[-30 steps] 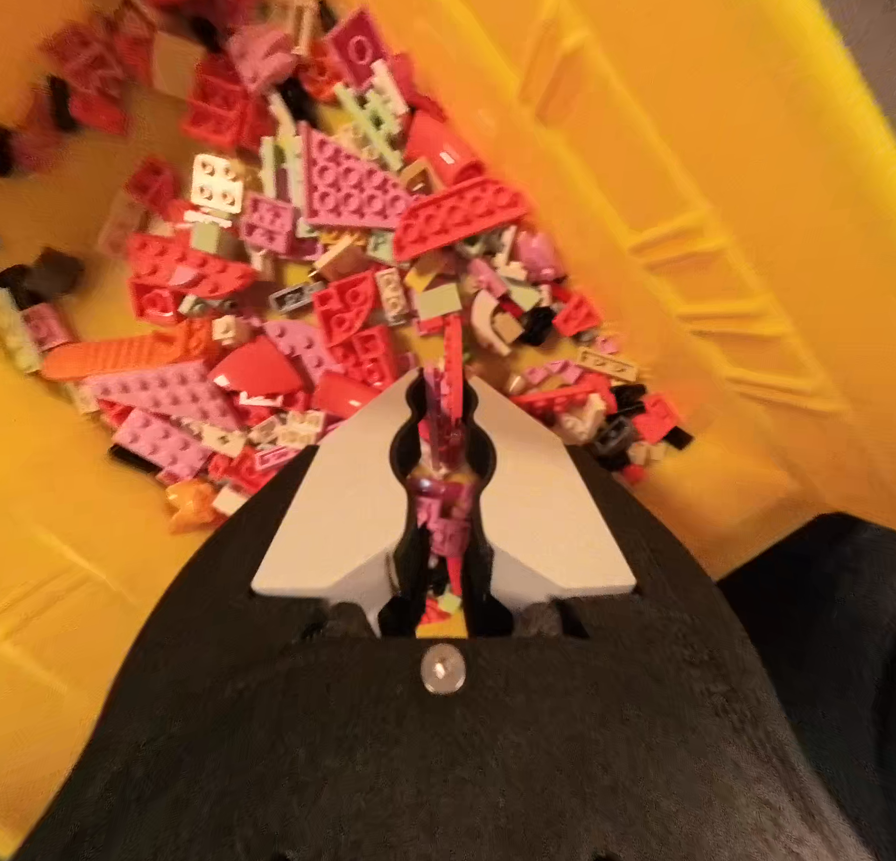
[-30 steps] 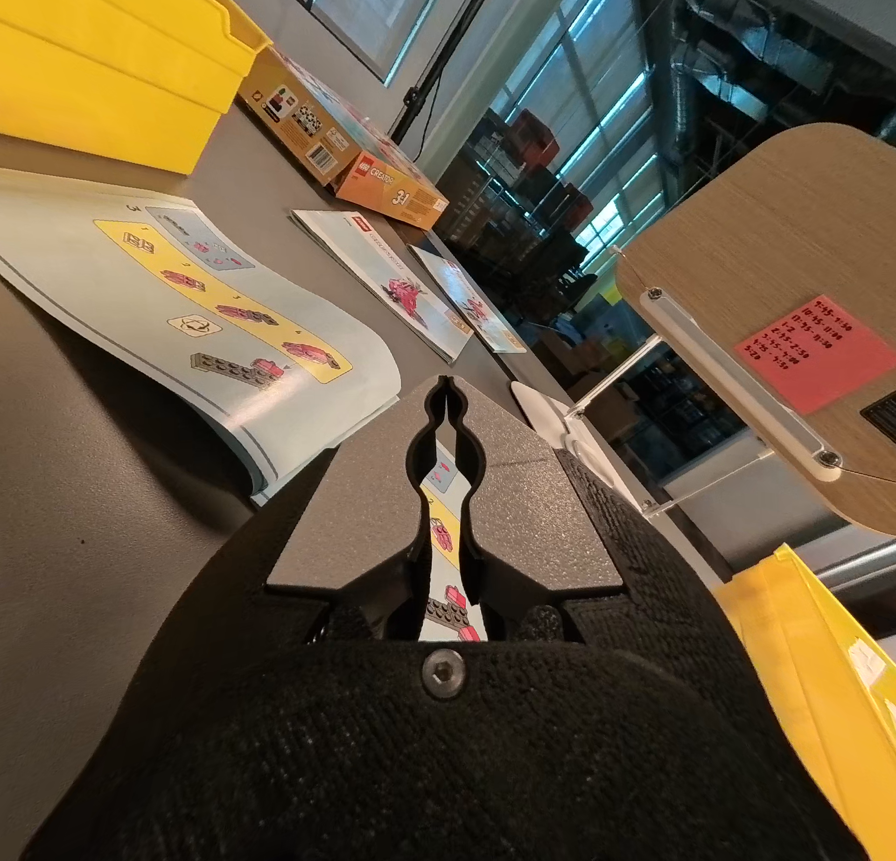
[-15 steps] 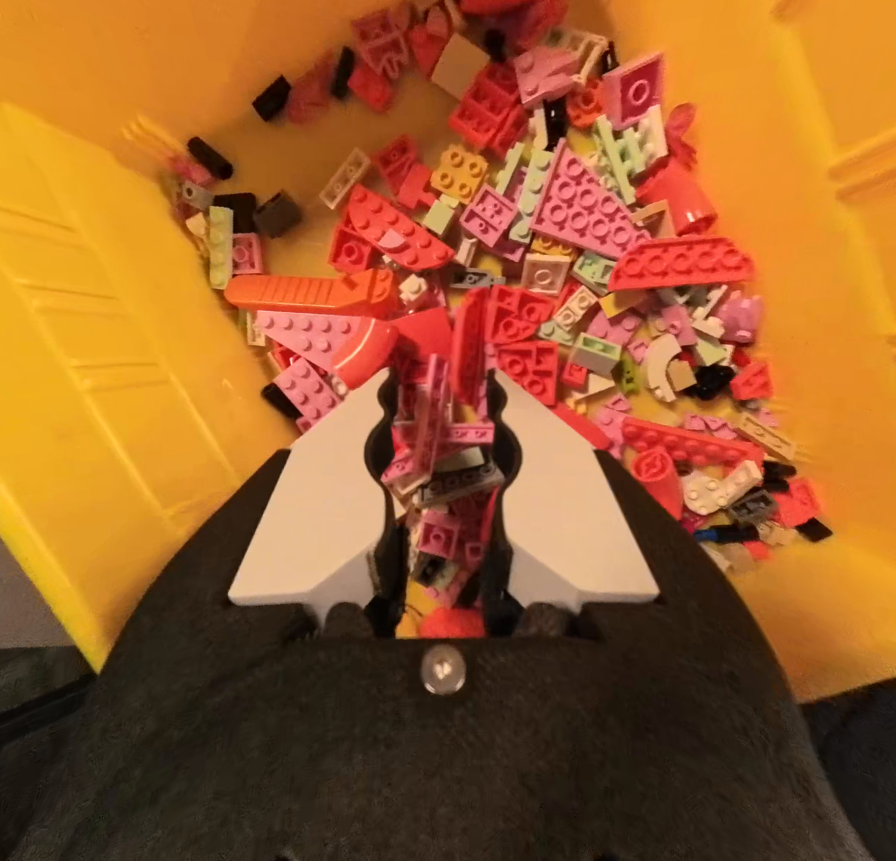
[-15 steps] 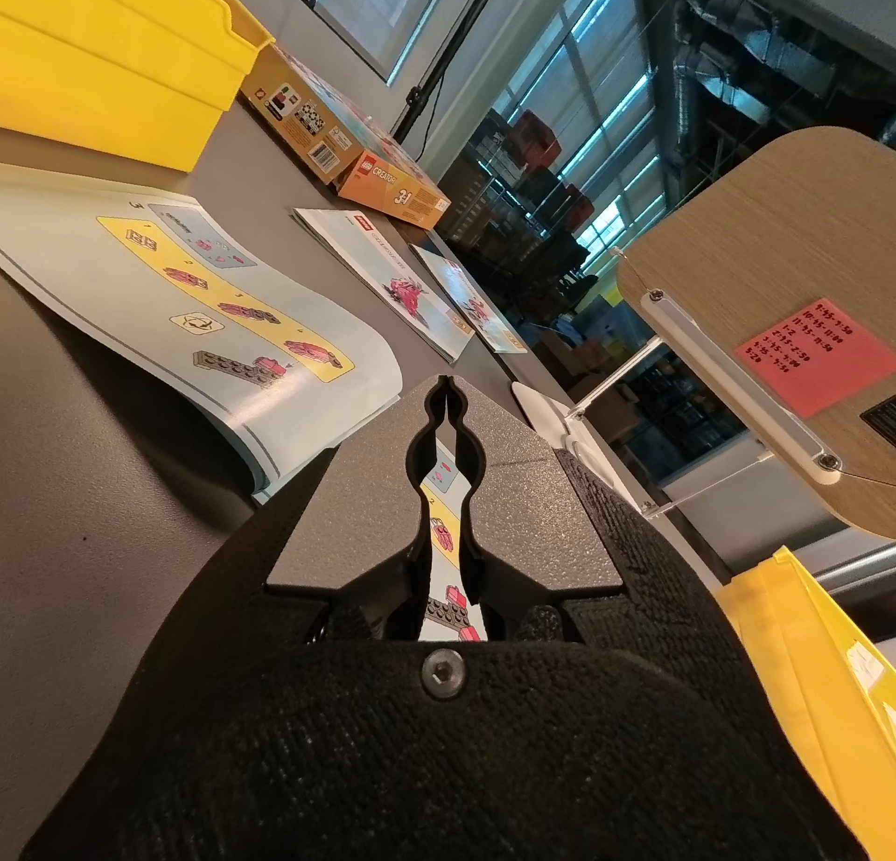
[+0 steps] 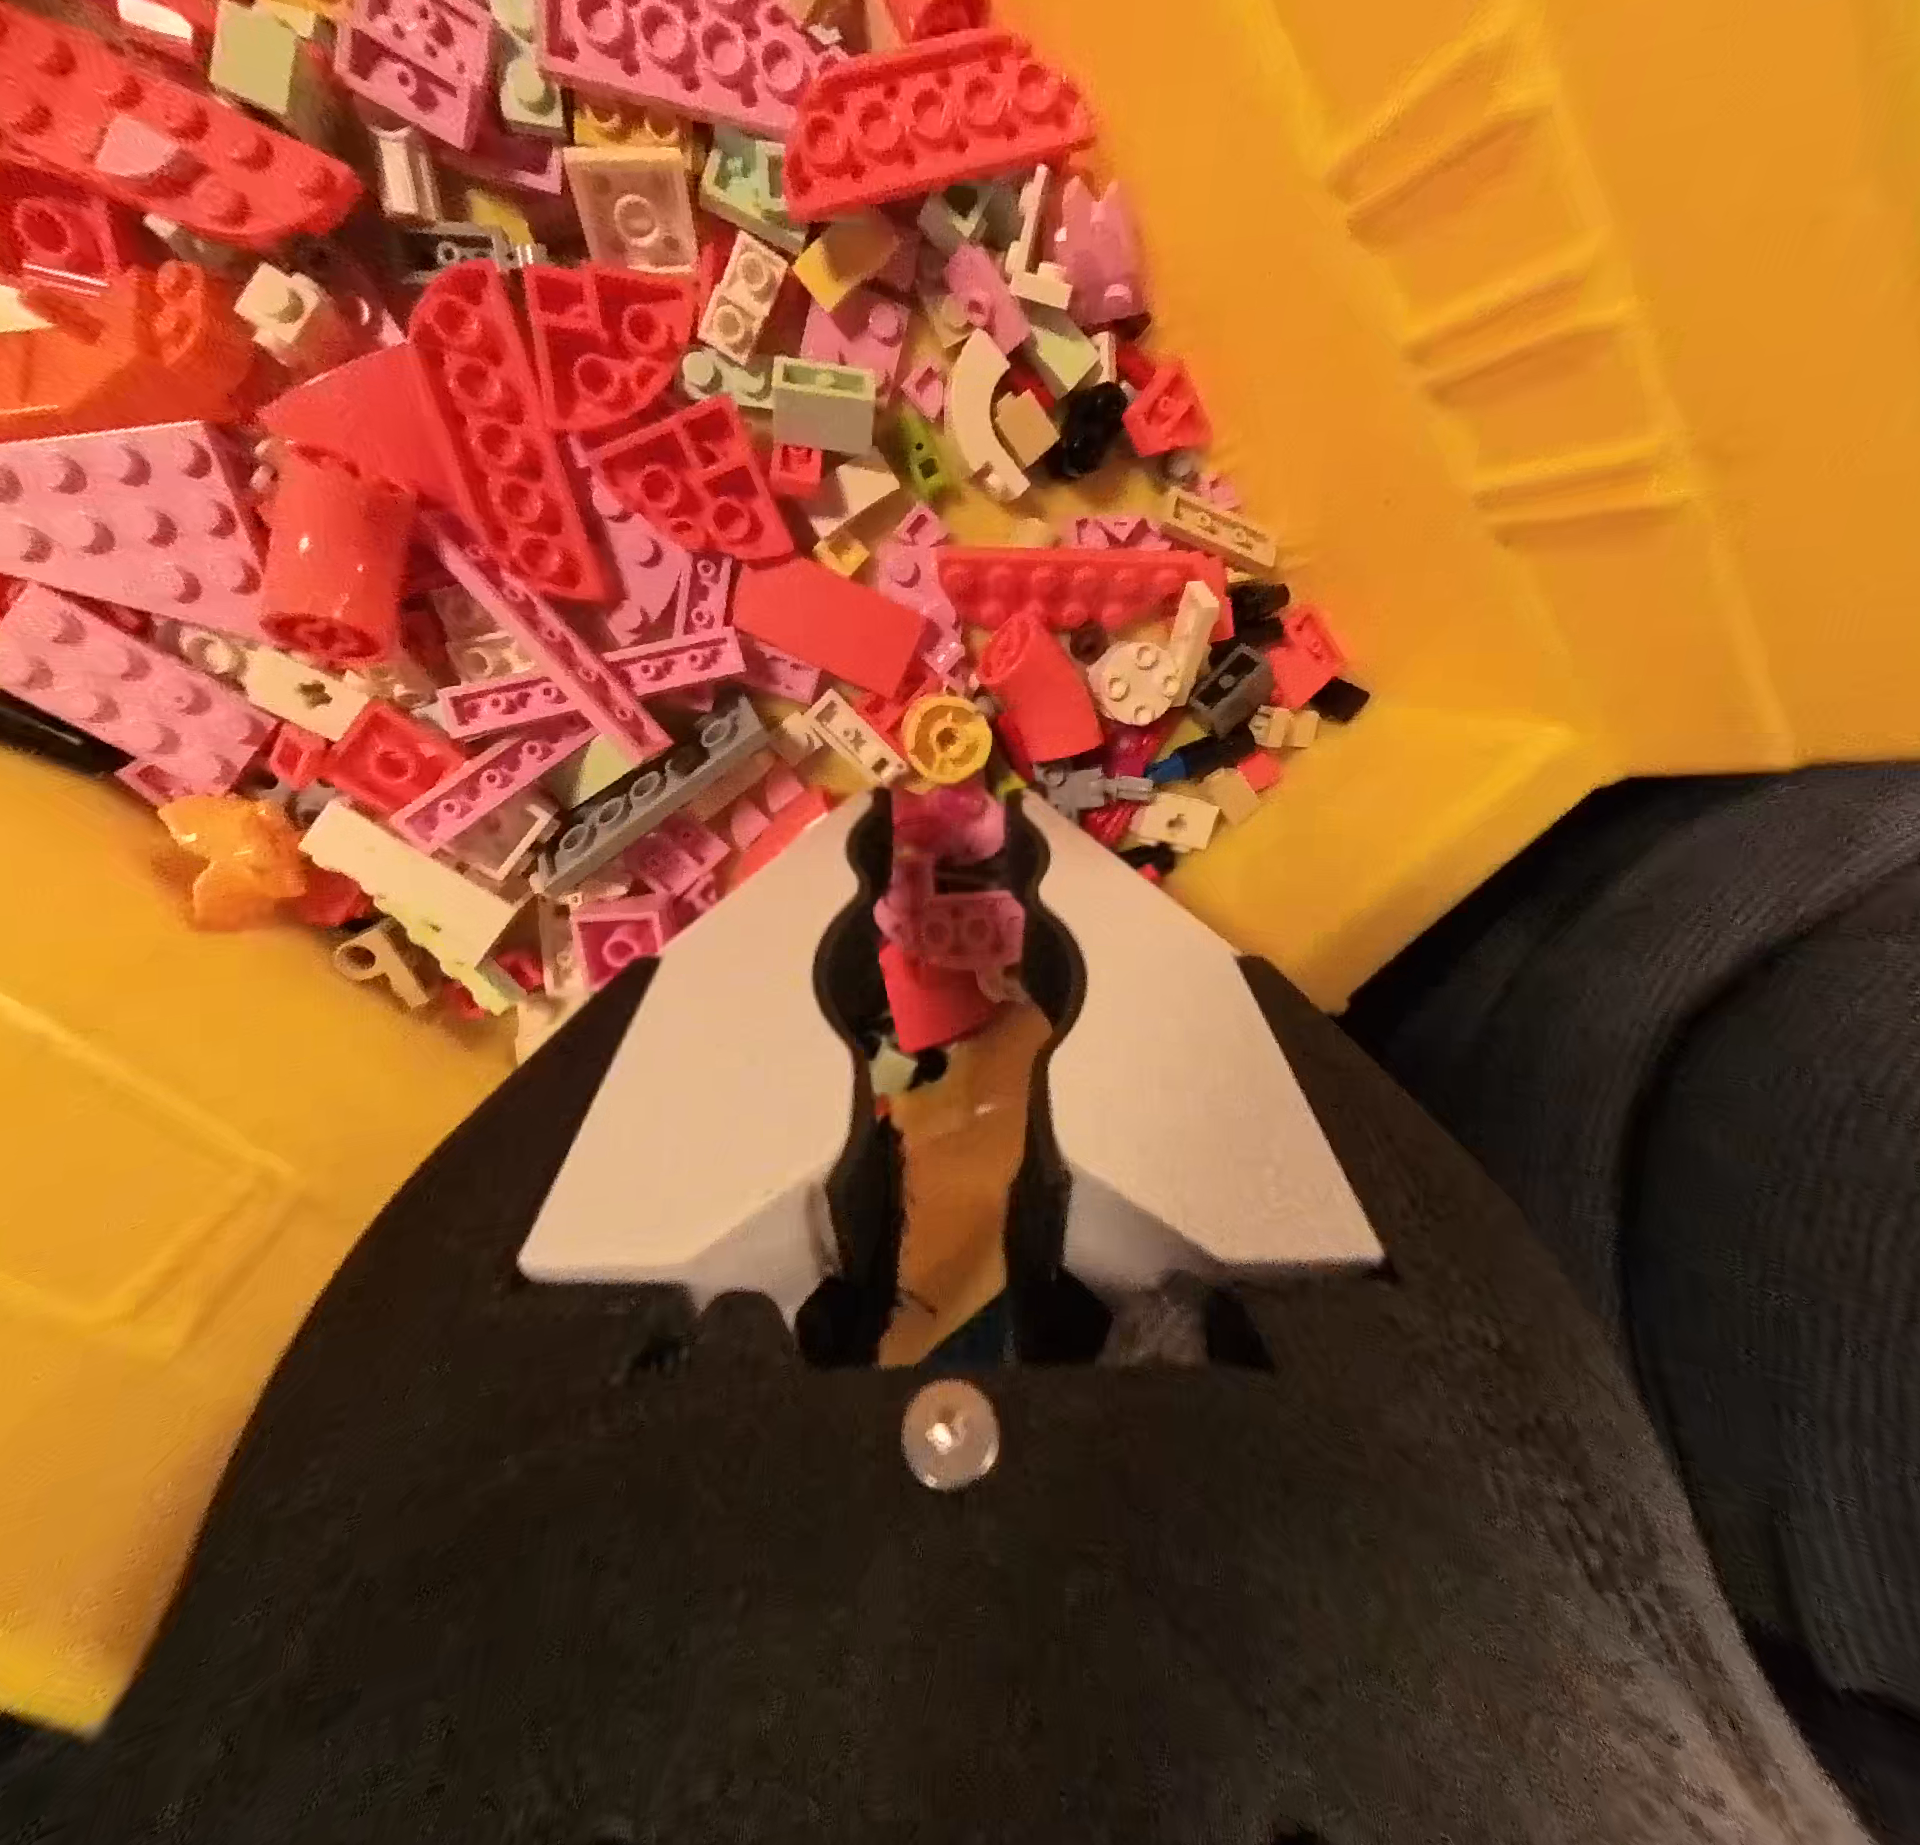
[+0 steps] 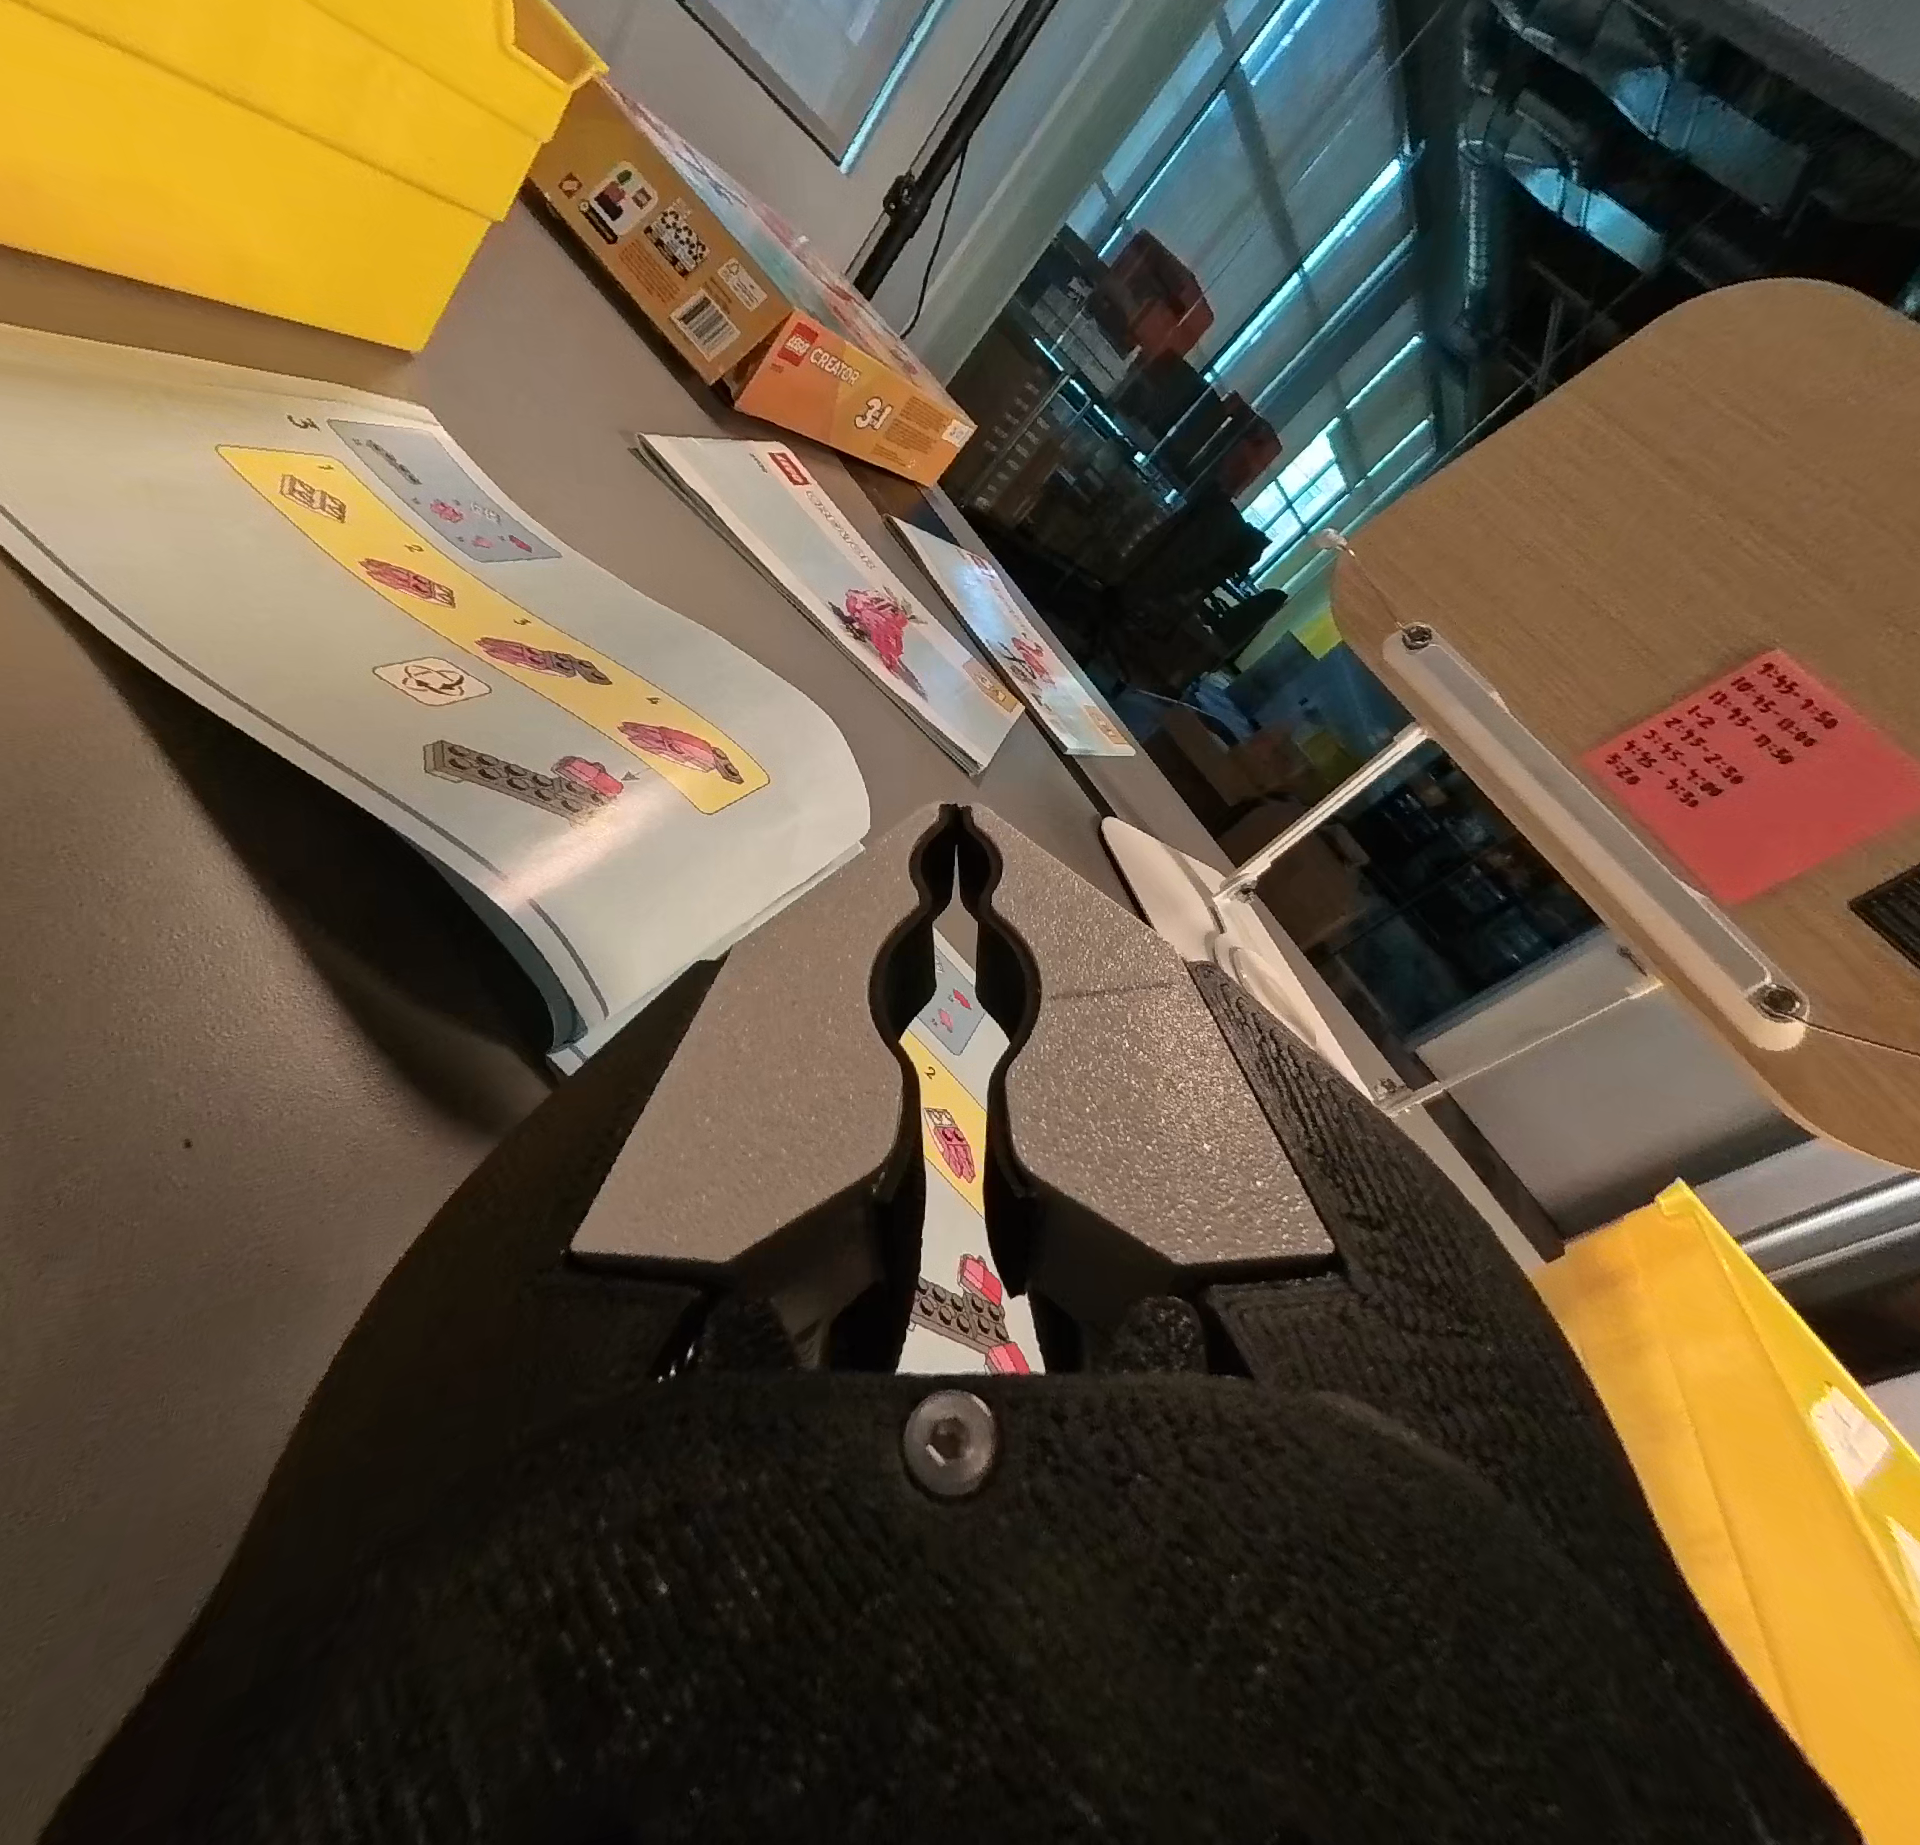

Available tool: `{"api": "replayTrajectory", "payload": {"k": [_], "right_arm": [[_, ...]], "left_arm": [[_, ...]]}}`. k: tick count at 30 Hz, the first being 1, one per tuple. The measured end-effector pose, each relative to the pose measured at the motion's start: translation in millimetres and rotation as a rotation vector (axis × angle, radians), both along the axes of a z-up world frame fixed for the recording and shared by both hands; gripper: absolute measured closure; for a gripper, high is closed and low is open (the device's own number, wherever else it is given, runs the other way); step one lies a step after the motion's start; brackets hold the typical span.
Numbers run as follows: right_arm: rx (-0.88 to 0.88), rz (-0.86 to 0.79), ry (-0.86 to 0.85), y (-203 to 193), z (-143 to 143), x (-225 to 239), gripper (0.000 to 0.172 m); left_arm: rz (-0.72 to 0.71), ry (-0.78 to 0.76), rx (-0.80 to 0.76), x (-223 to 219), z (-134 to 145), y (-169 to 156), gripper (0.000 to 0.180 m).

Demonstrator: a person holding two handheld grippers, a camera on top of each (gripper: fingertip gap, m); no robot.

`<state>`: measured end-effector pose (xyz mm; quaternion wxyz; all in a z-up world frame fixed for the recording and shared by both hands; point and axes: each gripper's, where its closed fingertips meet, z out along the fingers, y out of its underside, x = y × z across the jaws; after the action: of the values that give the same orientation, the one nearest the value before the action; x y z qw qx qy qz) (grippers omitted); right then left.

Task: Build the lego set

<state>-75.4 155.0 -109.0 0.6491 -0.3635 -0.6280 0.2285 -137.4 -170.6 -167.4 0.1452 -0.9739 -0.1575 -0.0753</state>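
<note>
Narrowly parted, the jaws of our left gripper [image 5: 948, 808] bracket a pink brick [image 5: 940, 827]; we cannot tell whether they press it. Around them a brick pile [image 5: 582, 465] fills the yellow bin [image 5: 1558, 341]. Our right gripper [image 6: 956, 821] has its jaws together above an open booklet [image 6: 436, 632] on the worktop [image 6: 156, 1016].

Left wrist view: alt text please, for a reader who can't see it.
The left gripper reaches into a yellow bin, its white fingers close around pink and red toy bricks. More loose bricks, mostly red and pink, fill the bin floor.
</note>
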Motion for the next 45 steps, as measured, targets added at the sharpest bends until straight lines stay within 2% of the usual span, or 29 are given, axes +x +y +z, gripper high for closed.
{"api": "replayTrajectory", "payload": {"k": [6,9,11,17,22,23,28,32,35,37,40,42,45], "right_arm": [[0.001,0.0,-0.001,-0.2,-0.1,-0.1,0.172],[-0.001,0.002,0.0,-0.4,0.0,0.1,0.172],[-0.004,0.003,0.0,-0.3,0.1,0.1,0.172],[-0.005,0.005,0.0,-0.6,0.1,0.0,0.172],[-0.005,0.007,0.001,-0.8,0.2,-0.2,0.172],[-0.005,0.008,0.001,-0.9,0.0,-0.3,0.172],[-0.005,0.008,0.001,-1.0,0.1,-0.2,0.172],[-0.006,0.009,0.004,-1.1,0.6,-0.1,0.172],[-0.008,0.01,0.006,-1.2,0.8,0.1,0.172],[-0.007,0.011,0.004,-1.3,0.6,0.1,0.172],[-0.005,0.012,0.002,-1.6,0.3,-0.2,0.172],[-0.005,0.013,0.003,-1.7,0.3,-0.4,0.172],[-0.004,0.014,0.001,-1.9,0.0,-1.1,0.172]], "left_arm": [[-0.011,0.004,0.025,-4.0,-4.3,14.5,0.152],[-0.03,0.013,0.006,-4.8,-5.2,14.2,0.165],[-0.021,0.052,0.021,-11.9,-0.9,15.2,0.165],[0.148,0.232,0.14,-57.7,24.6,24.0,0.165],[0.208,0.26,0.062,-76.1,17.4,14.5,0.165],[0.212,0.258,0.053,-78.0,15.5,14.4,0.163],[0.261,0.28,0.086,-94.3,19.5,21.7,0.124],[0.222,0.23,0.016,-93.2,7.3,23.0,0.12],[0.19,0.139,-0.015,-78.5,-0.4,20.7,0.127],[0.141,0.008,0.028,-53.3,0.2,24.9,0.128],[0.033,-0.182,0.129,-13.1,9.4,33.5,0.119],[0.022,-0.169,0.222,-12.3,21.0,43.0,0.124],[0.119,0.019,0.341,-52.5,42.6,53.9,0.138]]}}
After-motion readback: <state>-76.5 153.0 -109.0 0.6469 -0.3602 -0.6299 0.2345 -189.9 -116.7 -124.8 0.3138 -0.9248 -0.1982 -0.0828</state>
